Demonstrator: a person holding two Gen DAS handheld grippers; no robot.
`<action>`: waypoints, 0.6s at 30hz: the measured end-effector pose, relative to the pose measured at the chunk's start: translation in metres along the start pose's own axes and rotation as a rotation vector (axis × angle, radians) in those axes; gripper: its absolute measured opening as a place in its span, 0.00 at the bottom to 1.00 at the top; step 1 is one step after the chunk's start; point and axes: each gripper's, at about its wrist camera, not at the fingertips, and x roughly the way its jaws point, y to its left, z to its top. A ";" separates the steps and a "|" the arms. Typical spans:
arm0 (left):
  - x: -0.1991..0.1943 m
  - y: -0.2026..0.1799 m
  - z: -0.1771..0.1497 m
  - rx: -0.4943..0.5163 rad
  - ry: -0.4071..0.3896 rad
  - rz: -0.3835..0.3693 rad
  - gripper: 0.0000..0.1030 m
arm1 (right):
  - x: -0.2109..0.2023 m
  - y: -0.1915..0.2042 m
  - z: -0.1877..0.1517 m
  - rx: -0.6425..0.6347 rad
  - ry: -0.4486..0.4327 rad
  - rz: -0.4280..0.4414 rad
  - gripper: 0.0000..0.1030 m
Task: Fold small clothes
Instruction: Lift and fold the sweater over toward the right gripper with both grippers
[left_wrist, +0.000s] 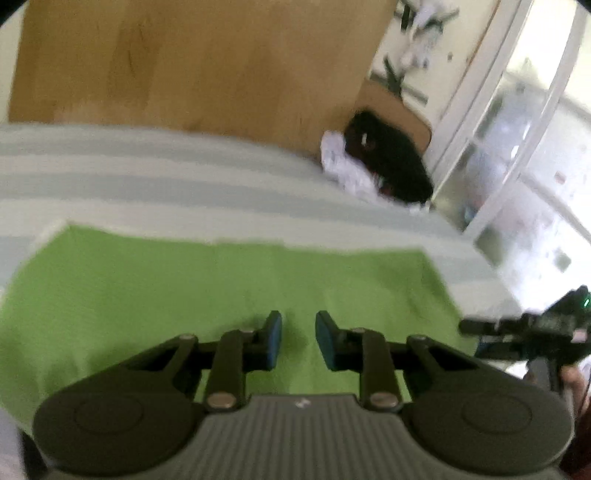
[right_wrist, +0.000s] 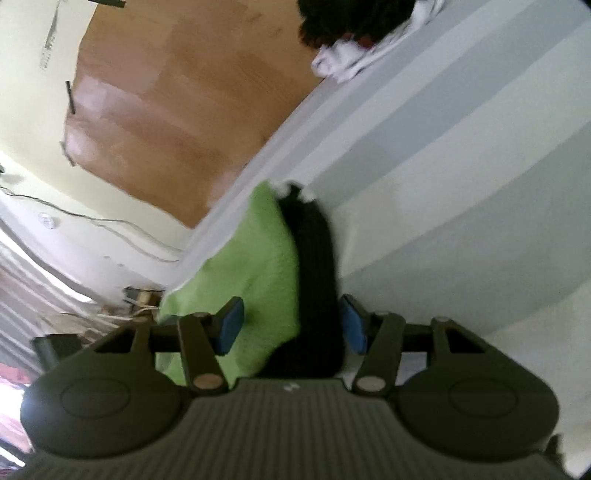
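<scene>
A green cloth (left_wrist: 221, 291) lies spread flat on the striped bed cover (left_wrist: 147, 177). My left gripper (left_wrist: 298, 338) hovers just over its near part, jaws open by a narrow gap, holding nothing. My right gripper (right_wrist: 291, 325) is rolled sideways with jaws wide open around the green cloth's edge (right_wrist: 258, 266), which shows a dark underside or shadow (right_wrist: 314, 258) beside it. The right gripper also shows in the left wrist view (left_wrist: 524, 332) at the cloth's right side. Both views are blurred.
A pile of black and white clothes (left_wrist: 373, 162) lies at the bed's far right corner, also in the right wrist view (right_wrist: 351, 33). A wooden headboard (left_wrist: 199, 62) stands behind the bed. A window frame (left_wrist: 498, 129) is at right.
</scene>
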 end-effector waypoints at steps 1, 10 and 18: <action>0.007 0.000 -0.003 0.007 0.013 0.013 0.19 | 0.004 0.003 -0.001 -0.012 0.001 0.004 0.57; 0.006 -0.010 -0.004 0.099 -0.020 0.040 0.20 | 0.012 0.077 0.021 -0.092 0.037 0.174 0.29; -0.107 0.078 0.002 -0.219 -0.332 0.182 0.51 | 0.115 0.226 0.009 -0.485 0.268 0.242 0.29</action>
